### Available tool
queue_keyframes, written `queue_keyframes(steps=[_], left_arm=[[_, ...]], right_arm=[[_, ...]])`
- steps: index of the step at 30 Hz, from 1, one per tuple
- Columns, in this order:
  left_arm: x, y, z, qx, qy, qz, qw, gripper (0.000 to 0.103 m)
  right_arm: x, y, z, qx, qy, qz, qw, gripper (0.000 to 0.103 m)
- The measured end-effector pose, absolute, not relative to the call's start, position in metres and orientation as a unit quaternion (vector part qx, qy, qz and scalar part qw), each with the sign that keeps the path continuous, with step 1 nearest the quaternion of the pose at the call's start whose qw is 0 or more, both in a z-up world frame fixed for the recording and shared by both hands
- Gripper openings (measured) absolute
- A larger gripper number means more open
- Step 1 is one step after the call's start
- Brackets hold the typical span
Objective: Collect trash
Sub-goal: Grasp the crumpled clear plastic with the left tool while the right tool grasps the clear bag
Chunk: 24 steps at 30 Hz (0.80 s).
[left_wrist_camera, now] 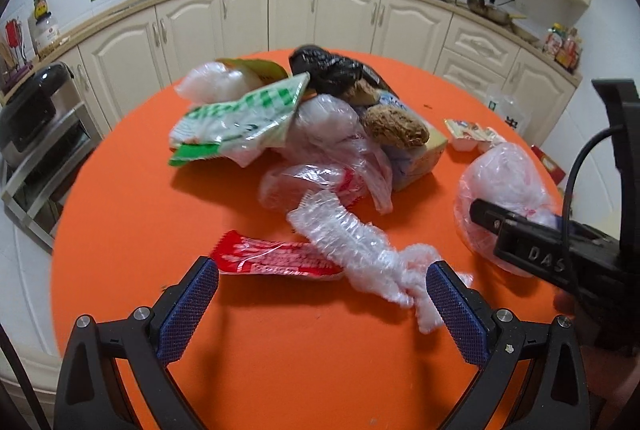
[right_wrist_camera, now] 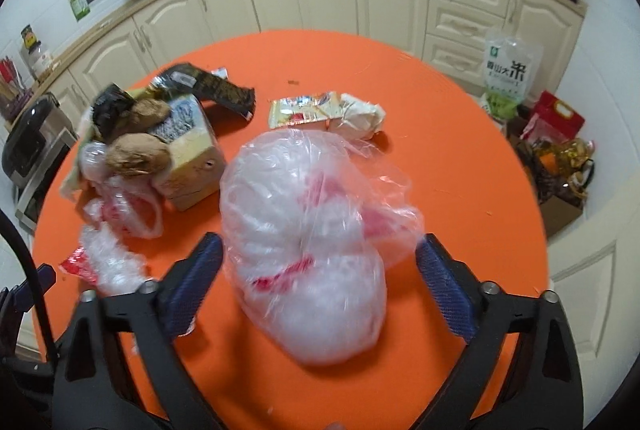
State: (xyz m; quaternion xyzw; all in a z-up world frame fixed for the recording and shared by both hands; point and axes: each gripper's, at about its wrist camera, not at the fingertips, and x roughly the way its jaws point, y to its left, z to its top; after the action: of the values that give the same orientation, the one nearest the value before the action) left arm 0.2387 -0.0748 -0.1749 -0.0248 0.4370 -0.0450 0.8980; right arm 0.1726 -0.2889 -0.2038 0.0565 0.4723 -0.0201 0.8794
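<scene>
Plainly, the right gripper [right_wrist_camera: 318, 280] sat nearest the clear plastic bag [right_wrist_camera: 308, 242] — the bag lay straight ahead between its parted pads, none pressing, its long axis running away from the claw across the orange table [right_wrist_camera: 440, 158]. The left gripper [left_wrist_camera: 322, 304], jaws also apart and empty, faced the red wrapper [left_wrist_camera: 276, 256] and the crinkled clear film [left_wrist_camera: 360, 250], both lying crosswise just beyond its tips.
</scene>
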Motion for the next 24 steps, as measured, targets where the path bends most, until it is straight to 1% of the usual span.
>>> queue_keyframes(steps=[1,3,5,7,8,9,10,11,13,18,22,24], left_arm=[[0.243,-0.076,-0.178,-0.025,0.438,-0.041,0.898,0.102],[0.252,-0.081,-0.186,-0.025,0.441,-0.034,0.896,0.101],[0.256,-0.085,-0.193,-0.022,0.447,-0.031,0.894,0.094],[0.258,-0.086,-0.197,-0.026,0.449,-0.039,0.893,0.077],[0.254,-0.084,-0.198,-0.032,0.443,-0.043,0.895,0.074],[0.252,-0.083,-0.198,-0.034,0.440,-0.047,0.896,0.063],[0.249,-0.080,-0.199,-0.037,0.438,-0.051,0.897,0.059],[0.244,-0.076,-0.200,-0.039,0.434,-0.056,0.898,0.057],[0.239,-0.068,-0.201,-0.043,0.431,-0.061,0.899,0.048],[0.225,-0.046,-0.204,-0.056,0.429,-0.075,0.899,0.035],[0.207,-0.038,-0.201,-0.049,0.424,-0.087,0.900,0.031],[0.195,-0.032,-0.199,-0.052,0.417,-0.095,0.902,0.031]], right_arm=[[0.172,-0.287,-0.203,0.040,0.462,-0.019,0.886,0.066],[0.171,-0.289,-0.204,0.033,0.461,-0.016,0.887,0.060],[0.168,-0.293,-0.203,0.037,0.457,-0.012,0.889,0.054],[0.165,-0.295,-0.203,0.040,0.453,-0.008,0.891,0.049],[0.164,-0.297,-0.202,0.041,0.452,-0.008,0.891,0.048],[0.162,-0.298,-0.202,0.043,0.452,-0.007,0.891,0.047],[0.160,-0.300,-0.202,0.046,0.451,-0.007,0.892,0.046],[0.158,-0.301,-0.202,0.048,0.450,-0.006,0.892,0.046],[0.155,-0.303,-0.202,0.052,0.448,-0.008,0.893,0.046],[0.141,-0.307,-0.201,0.068,0.446,-0.008,0.893,0.045],[0.126,-0.309,-0.198,0.081,0.444,-0.007,0.892,0.045],[0.120,-0.310,-0.197,0.086,0.444,-0.008,0.892,0.045]])
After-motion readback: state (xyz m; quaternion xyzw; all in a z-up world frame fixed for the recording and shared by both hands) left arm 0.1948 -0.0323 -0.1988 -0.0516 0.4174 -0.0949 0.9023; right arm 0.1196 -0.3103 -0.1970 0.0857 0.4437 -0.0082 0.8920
